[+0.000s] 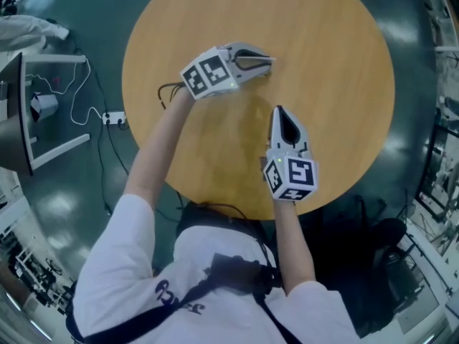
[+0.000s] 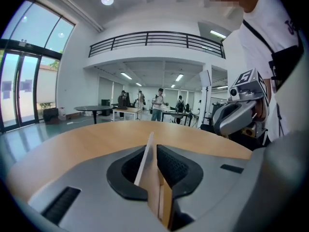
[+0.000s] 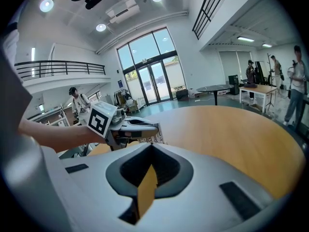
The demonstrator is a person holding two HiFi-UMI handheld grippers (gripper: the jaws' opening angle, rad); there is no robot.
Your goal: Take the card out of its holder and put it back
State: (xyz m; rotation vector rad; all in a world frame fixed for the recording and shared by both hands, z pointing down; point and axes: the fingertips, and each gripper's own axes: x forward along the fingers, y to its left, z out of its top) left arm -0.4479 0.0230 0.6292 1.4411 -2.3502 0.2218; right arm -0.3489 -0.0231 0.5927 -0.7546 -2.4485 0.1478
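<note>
My left gripper (image 1: 267, 63) hovers over the round wooden table (image 1: 323, 63), left of its middle. Its jaws are shut on a thin flat card (image 2: 147, 170), pale on one side and brown on the other. In the right gripper view the left gripper (image 3: 152, 126) shows a printed face of that card (image 3: 147, 139) just under its jaws. My right gripper (image 1: 278, 111) sits nearer the table's front edge, pointing toward the left one. A tan flat holder (image 3: 146, 190) stands edge-on between its closed jaws. The two grippers are apart.
A white cable and power strip (image 1: 113, 117) lie on the dark floor left of the table, beside a dark stand (image 1: 14, 113). Far off in the hall are another round table (image 2: 94, 109) and several people standing.
</note>
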